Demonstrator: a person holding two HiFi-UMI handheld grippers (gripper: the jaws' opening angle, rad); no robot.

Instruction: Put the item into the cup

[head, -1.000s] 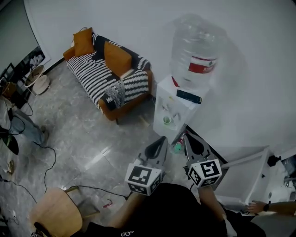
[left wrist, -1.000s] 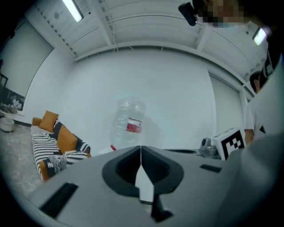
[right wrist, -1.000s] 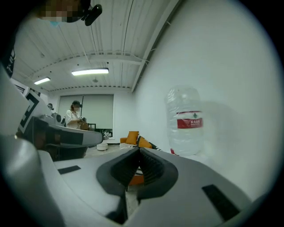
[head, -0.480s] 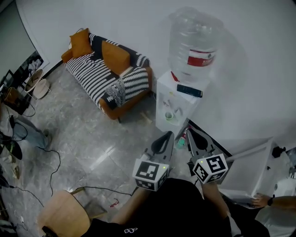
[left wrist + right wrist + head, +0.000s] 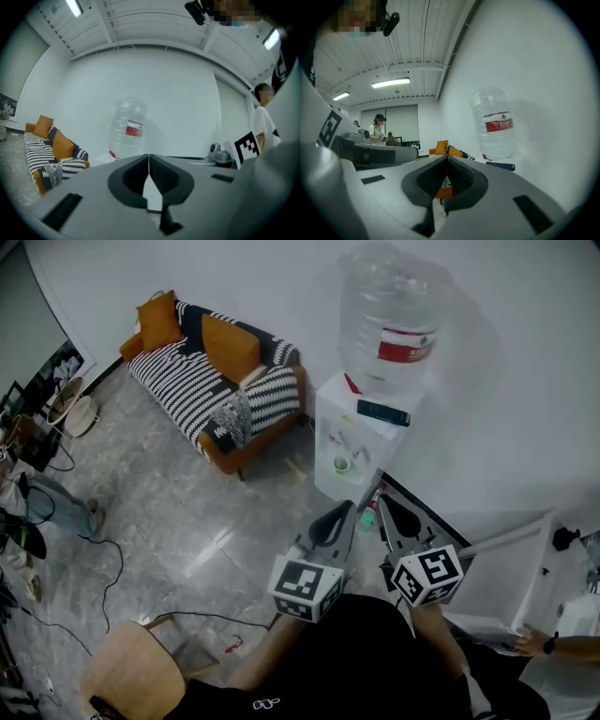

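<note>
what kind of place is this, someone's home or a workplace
Probably a workplace lounge or lab corner: a water dispenser with a large bottle stands against the bare white wall, a striped sofa sits beside it, and cables trail across the grey floor.

Water dispenser (image 5: 349, 432) ahead, sofa (image 5: 211, 395) across open floor (image 5: 169, 517)

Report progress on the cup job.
Done: nothing visible. In hand: nothing; the left gripper and right gripper are both shut and empty, short of the water dispenser. Left: grasp an item and drop it into the cup on the dispenser's tray.
</note>
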